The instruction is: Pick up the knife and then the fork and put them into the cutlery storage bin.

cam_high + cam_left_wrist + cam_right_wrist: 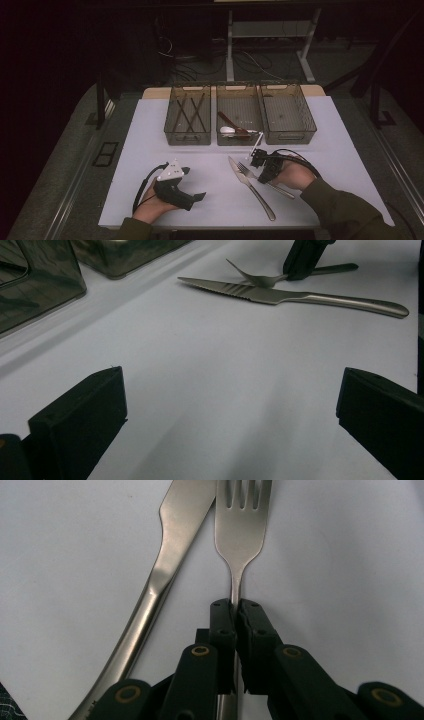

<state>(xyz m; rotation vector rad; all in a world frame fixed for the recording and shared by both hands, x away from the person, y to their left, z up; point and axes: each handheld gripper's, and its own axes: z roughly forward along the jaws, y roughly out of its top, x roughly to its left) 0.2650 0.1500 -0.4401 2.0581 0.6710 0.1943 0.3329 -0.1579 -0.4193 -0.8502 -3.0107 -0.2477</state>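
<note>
Fork handle clamped in right gripper, tines far, just right of knife on counter. Left gripper jaws wide, nothing between.

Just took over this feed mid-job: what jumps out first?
The right gripper is shut on the fork at its neck, close beside the knife on the white table. The left gripper rests open at the near left. Three bins line the far side; the left holds chopsticks.
</note>
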